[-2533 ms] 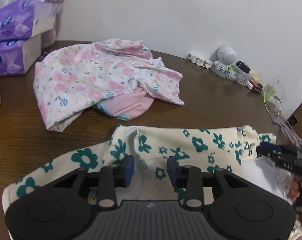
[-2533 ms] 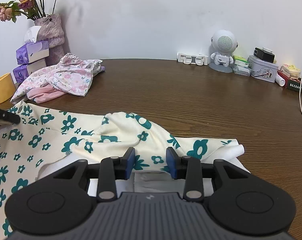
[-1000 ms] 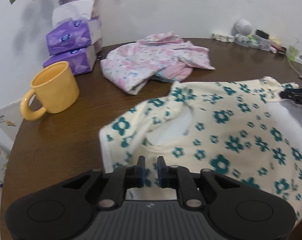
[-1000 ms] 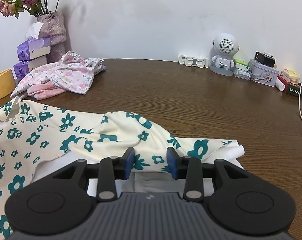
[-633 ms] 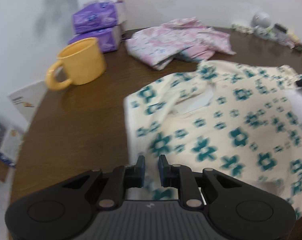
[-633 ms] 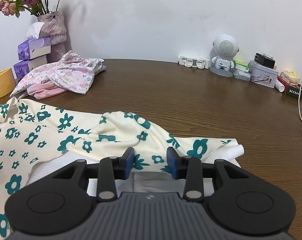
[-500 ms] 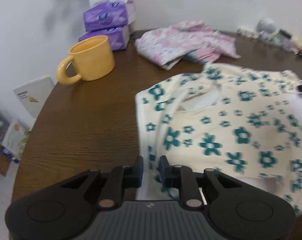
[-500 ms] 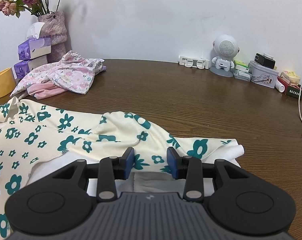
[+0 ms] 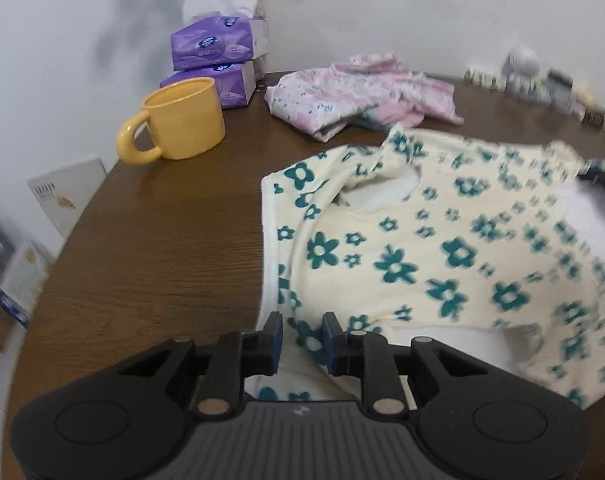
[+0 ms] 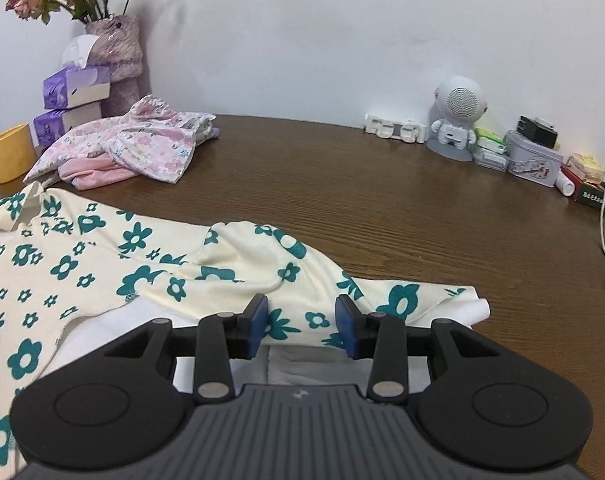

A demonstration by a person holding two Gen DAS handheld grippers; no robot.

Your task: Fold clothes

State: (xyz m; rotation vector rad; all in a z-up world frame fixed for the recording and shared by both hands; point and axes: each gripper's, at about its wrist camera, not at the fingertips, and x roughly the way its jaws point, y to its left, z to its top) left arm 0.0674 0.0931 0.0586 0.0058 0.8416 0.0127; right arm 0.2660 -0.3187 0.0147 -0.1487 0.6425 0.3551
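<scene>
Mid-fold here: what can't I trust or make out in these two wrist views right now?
- Left wrist: shirt right half and shelf clutter smeared by motion blur.
- Left hand-held gripper, jaws opening: cloth lies between them; pad contact unclear.
- Right wrist: shirt's near hem hidden under the right hand-held gripper body.
- Mug cut by the left edge.
</scene>
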